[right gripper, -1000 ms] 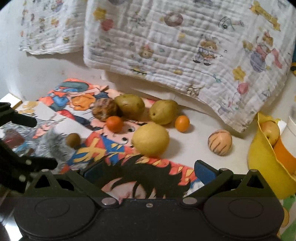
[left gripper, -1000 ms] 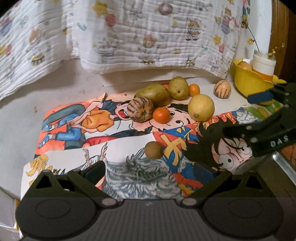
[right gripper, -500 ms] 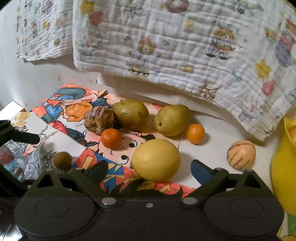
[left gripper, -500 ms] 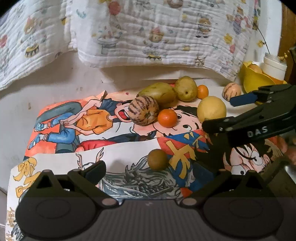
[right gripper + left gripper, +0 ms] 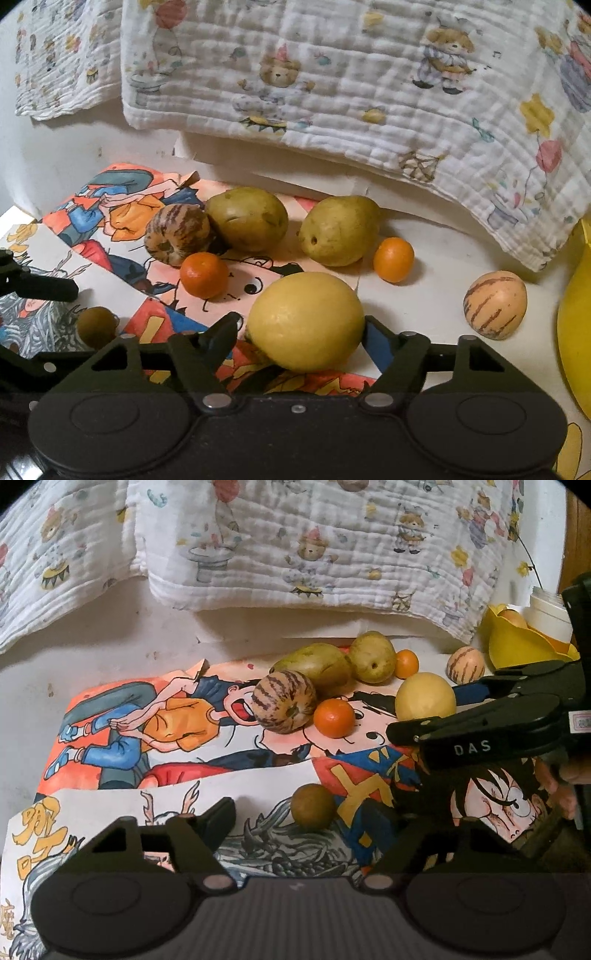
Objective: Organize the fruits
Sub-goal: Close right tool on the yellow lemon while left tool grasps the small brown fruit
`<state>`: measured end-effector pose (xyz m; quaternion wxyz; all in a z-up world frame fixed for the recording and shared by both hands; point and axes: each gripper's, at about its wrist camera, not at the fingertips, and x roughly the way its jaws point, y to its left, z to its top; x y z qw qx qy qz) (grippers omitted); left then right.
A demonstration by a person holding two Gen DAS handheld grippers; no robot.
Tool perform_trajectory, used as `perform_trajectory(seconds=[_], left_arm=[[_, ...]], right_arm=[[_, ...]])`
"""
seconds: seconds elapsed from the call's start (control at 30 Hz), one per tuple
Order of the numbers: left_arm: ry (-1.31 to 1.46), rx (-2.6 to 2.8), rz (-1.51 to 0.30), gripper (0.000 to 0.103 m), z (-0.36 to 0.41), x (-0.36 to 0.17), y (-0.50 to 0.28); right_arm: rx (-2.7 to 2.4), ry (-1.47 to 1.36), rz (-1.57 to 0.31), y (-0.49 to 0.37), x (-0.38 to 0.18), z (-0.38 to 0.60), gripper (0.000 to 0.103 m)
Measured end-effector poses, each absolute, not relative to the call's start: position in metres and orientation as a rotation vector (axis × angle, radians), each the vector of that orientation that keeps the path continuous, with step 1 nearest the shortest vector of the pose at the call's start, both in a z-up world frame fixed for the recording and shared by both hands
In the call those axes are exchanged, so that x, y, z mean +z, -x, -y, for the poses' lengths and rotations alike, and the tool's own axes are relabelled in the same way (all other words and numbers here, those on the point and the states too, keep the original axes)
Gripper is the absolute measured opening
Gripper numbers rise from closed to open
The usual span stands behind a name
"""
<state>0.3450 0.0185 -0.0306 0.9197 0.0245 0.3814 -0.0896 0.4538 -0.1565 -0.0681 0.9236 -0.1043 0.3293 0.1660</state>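
A big yellow lemon (image 5: pixel 306 320) lies on the cartoon poster (image 5: pixel 155 280), between the two open fingers of my right gripper (image 5: pixel 301 332); I cannot tell if the pads touch it. It also shows in the left wrist view (image 5: pixel 424 698), with the right gripper (image 5: pixel 439 712) around it. Behind lie a striped melon (image 5: pixel 177 233), two green pears (image 5: pixel 246 221) (image 5: pixel 338 229), two small oranges (image 5: pixel 204 275) (image 5: pixel 393 259) and a second striped melon (image 5: pixel 495 304). A small brown fruit (image 5: pixel 313 806) lies just ahead of my open, empty left gripper (image 5: pixel 317 827).
A yellow bowl (image 5: pixel 517 644) with a fruit in it stands at the right, a white cup (image 5: pixel 550 614) behind it. A printed quilted cloth (image 5: pixel 332 81) hangs along the back above the white surface (image 5: pixel 110 650).
My right gripper has moved forward and down until its open fingers flank the lemon. The left gripper has edged closer to the small brown fruit.
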Motion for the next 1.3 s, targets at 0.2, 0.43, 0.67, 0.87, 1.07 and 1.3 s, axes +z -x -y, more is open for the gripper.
perform_trajectory(seconds=[0.2, 0.43, 0.67, 0.87, 1.07, 1.3], left_arm=[[-0.045, -0.197, -0.785, 0.062, -0.018, -0.031, -0.348], [-0.046, -0.212, -0.789, 0.046, -0.019, -0.03, -0.349], [-0.043, -0.234, -0.787, 0.029, -0.015, -0.03, -0.349], [-0.015, -0.256, -0.799, 0.028, -0.016, -0.029, -0.347], [0.01, -0.26, -0.783, 0.028, -0.02, -0.02, -0.335], [0.013, -0.246, -0.79, 0.028, -0.024, -0.017, -0.321]], right_arm=[[0.34, 0.197, -0.672, -0.458, -0.07, 0.158, 0.07], [0.327, 0.212, -0.657, -0.461, -0.072, 0.158, 0.066], [0.326, 0.218, -0.635, -0.458, -0.074, 0.156, 0.065], [0.351, 0.208, -0.618, -0.448, -0.07, 0.157, 0.065], [0.406, 0.189, -0.581, -0.429, -0.056, 0.158, 0.065], [0.427, 0.179, -0.592, -0.417, -0.06, 0.158, 0.064]])
